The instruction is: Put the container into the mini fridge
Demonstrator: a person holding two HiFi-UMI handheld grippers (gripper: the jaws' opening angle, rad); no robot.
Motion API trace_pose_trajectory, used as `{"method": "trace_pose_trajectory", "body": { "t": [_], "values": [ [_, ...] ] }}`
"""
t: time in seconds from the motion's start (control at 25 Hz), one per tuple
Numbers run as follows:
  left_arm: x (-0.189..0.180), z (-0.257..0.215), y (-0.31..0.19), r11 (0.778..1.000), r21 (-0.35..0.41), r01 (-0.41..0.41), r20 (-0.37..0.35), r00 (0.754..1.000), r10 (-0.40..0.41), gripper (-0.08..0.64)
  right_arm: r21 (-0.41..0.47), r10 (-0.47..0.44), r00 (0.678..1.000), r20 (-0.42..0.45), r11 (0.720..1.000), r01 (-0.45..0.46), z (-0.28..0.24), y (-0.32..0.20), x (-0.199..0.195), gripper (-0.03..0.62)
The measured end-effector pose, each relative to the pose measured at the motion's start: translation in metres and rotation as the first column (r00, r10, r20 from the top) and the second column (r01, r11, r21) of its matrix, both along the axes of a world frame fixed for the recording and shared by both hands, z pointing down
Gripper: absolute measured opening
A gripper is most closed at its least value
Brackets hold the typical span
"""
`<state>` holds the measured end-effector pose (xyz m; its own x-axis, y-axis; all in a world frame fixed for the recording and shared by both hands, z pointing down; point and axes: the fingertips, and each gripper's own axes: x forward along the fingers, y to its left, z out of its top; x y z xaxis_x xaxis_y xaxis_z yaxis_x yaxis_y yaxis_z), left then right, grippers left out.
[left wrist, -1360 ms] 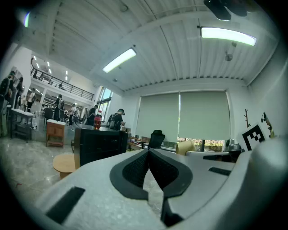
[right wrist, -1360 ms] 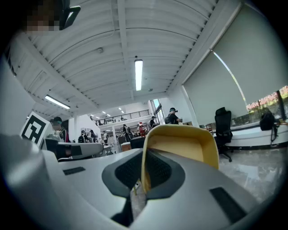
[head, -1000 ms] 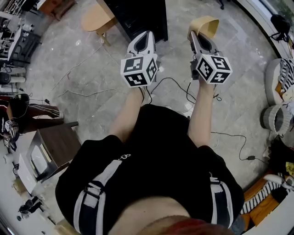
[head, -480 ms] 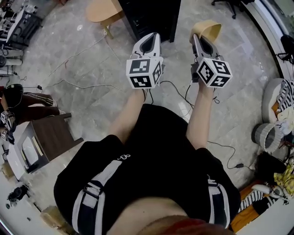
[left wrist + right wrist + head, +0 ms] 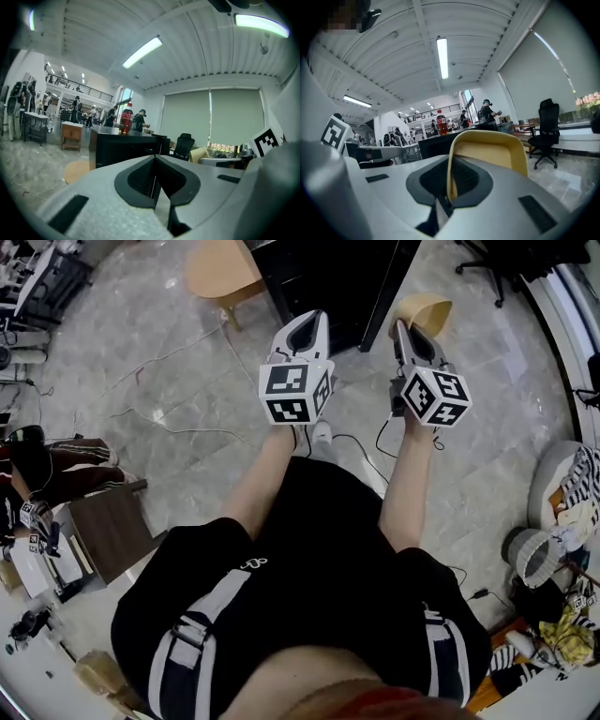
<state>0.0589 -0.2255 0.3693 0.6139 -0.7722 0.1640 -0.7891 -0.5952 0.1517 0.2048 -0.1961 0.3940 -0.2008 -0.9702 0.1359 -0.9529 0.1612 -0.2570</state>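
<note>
My right gripper (image 5: 405, 326) is shut on the rim of a yellow container (image 5: 424, 310), held out in front of me; in the right gripper view the container (image 5: 490, 157) stands up from between the jaws (image 5: 449, 187). My left gripper (image 5: 302, 329) is shut with nothing in it, level with the right one; its jaws (image 5: 154, 187) meet in the left gripper view. A black mini fridge (image 5: 337, 282) stands just ahead of both grippers, seen as a dark box (image 5: 124, 147) with a red bottle (image 5: 125, 119) on top.
A round wooden stool (image 5: 223, 273) stands left of the fridge. Cables (image 5: 169, 413) trail across the grey marble floor. A dark wooden side table (image 5: 108, 531) is at my left, baskets and clutter (image 5: 553, 549) at my right. An office chair (image 5: 546, 129) stands further right.
I have stepped forward: the fridge and the stool have come closer and lower in the head view. Both grippers stay level, the right one holding the container.
</note>
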Motion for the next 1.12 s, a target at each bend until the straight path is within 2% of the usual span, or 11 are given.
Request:
{"method": "trace_pose_trajectory", "body": {
  "t": [0.2,0.32,0.52,0.72,0.88,0.96,1.04,1.12],
  "values": [
    [-0.009,0.009,-0.076,0.998,-0.042,0.052,-0.049,0.997,-0.054,0.009,-0.037,-0.038,0.997,-0.073,0.999,0.035,0.001,-0.065,-0.004,0.017],
    [-0.003,0.017,-0.093,0.996,-0.072,0.059,-0.073,0.995,-0.064,0.009,-0.086,-0.068,0.993,-0.102,0.995,0.059,0.009,-0.086,-0.001,0.017],
    [0.001,0.028,-0.109,0.993,-0.102,0.064,-0.104,0.992,-0.074,0.009,-0.102,-0.095,0.986,-0.137,0.991,0.082,0.017,-0.118,-0.004,0.017],
    [-0.002,0.034,-0.122,0.989,-0.114,0.091,-0.106,0.989,-0.104,0.009,-0.166,-0.202,0.966,-0.162,0.971,0.175,0.035,-0.136,-0.021,0.017],
    [-0.003,0.041,-0.128,0.983,-0.139,0.123,-0.108,0.984,-0.138,0.009,-0.239,-0.336,0.912,-0.237,0.93,0.28,0.052,-0.147,-0.038,0.017],
    [0.0,0.047,-0.124,0.979,-0.157,0.129,-0.103,0.984,-0.146,0.009,-0.267,-0.391,0.874,-0.288,0.91,0.318,0.058,-0.152,-0.043,0.017],
    [0.0,0.052,-0.122,0.976,-0.167,0.14,-0.101,0.982,-0.159,0.009,-0.292,-0.464,0.82,-0.334,0.879,0.378,0.062,-0.158,-0.054,0.017],
    [-0.006,0.052,-0.123,0.973,-0.164,0.163,-0.103,0.978,-0.181,0.009,-0.329,-0.549,0.731,-0.404,0.833,0.444,0.067,-0.165,-0.069,0.017]
  ]
}}
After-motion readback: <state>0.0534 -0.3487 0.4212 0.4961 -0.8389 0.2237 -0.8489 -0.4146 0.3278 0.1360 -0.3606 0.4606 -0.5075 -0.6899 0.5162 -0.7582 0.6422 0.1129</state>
